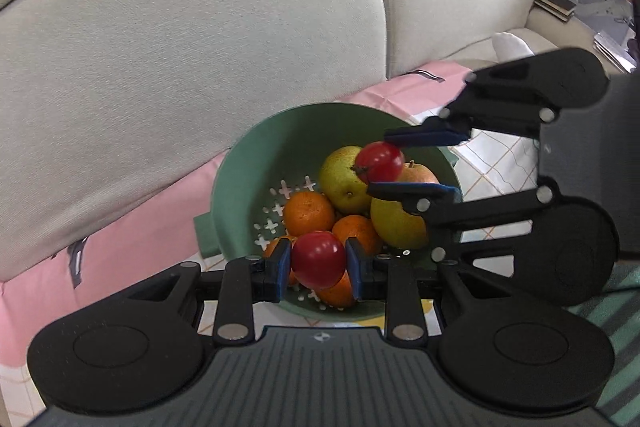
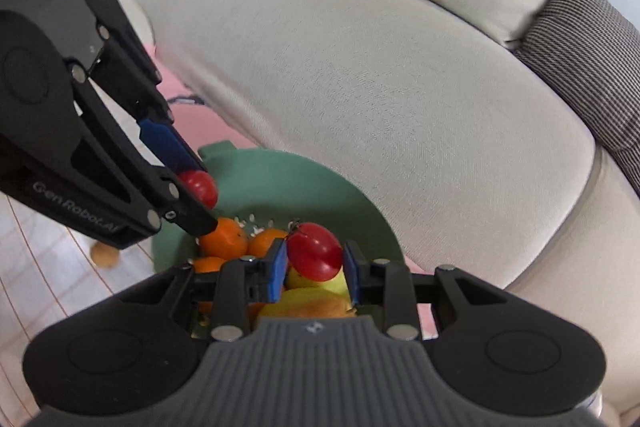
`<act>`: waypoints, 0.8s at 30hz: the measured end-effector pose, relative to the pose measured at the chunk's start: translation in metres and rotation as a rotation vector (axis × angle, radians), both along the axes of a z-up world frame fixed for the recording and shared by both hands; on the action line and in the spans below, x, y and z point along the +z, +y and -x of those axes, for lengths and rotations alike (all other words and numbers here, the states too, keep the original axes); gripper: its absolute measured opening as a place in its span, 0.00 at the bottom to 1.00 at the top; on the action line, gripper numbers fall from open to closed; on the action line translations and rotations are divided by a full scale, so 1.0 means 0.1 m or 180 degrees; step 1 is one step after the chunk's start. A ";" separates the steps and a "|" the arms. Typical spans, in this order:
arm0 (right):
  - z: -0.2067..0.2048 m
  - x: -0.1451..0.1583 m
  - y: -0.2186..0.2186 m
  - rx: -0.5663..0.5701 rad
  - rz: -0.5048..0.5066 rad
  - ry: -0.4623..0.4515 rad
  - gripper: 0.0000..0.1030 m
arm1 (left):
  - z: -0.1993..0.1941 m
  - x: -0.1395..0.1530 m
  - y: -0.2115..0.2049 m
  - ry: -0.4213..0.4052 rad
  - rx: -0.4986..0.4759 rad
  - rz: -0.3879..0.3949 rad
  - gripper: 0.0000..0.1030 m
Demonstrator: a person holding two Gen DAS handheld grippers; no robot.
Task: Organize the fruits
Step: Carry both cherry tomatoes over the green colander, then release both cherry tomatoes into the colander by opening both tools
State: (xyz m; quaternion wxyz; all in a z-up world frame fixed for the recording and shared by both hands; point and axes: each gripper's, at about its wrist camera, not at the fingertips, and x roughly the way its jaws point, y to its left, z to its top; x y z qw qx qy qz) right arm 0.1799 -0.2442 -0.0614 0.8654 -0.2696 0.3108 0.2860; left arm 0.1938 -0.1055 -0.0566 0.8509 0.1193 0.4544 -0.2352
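A green colander point(image 1: 256, 163) holds several oranges point(image 1: 309, 213), two yellow-green pears point(image 1: 343, 174) and an apple point(image 1: 420, 175). My left gripper point(image 1: 319, 261) is shut on a red tomato point(image 1: 319, 259) just above the colander's near side. My right gripper point(image 1: 394, 163) enters from the right, shut on a second red tomato point(image 1: 380, 162) over the pears. In the right wrist view my right gripper point(image 2: 315, 259) holds its tomato point(image 2: 316, 251) above the colander point(image 2: 280, 179); my left gripper point(image 2: 200, 191) holds the other tomato point(image 2: 200, 189) at the left.
A grey sofa point(image 1: 200, 47) rises right behind the colander. A pink cloth point(image 1: 140, 219) and a checked tablecloth point(image 1: 496, 163) lie under it. A small brown fruit point(image 2: 103, 254) lies on the cloth at the left in the right wrist view.
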 end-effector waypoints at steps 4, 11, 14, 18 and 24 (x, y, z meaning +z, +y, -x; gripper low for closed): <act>-0.14 -0.04 0.03 0.0151 0.0045 0.0101 0.26 | -0.10 -0.07 0.00 0.0018 -0.0160 -0.0060 0.31; -0.38 -0.15 0.12 0.0359 0.0193 0.0191 0.26 | -0.27 -0.20 0.03 0.0101 -0.0249 -0.0207 0.31; -0.45 -0.21 0.16 0.0436 0.0251 0.0189 0.26 | -0.31 -0.22 0.03 0.0103 -0.0303 -0.0227 0.31; -0.53 -0.30 0.20 0.0515 0.0252 0.0214 0.26 | -0.40 -0.24 0.01 0.0081 -0.0350 -0.0275 0.31; -0.60 -0.40 0.24 0.0601 0.0249 0.0234 0.26 | -0.52 -0.27 -0.07 0.0042 -0.0543 -0.0439 0.31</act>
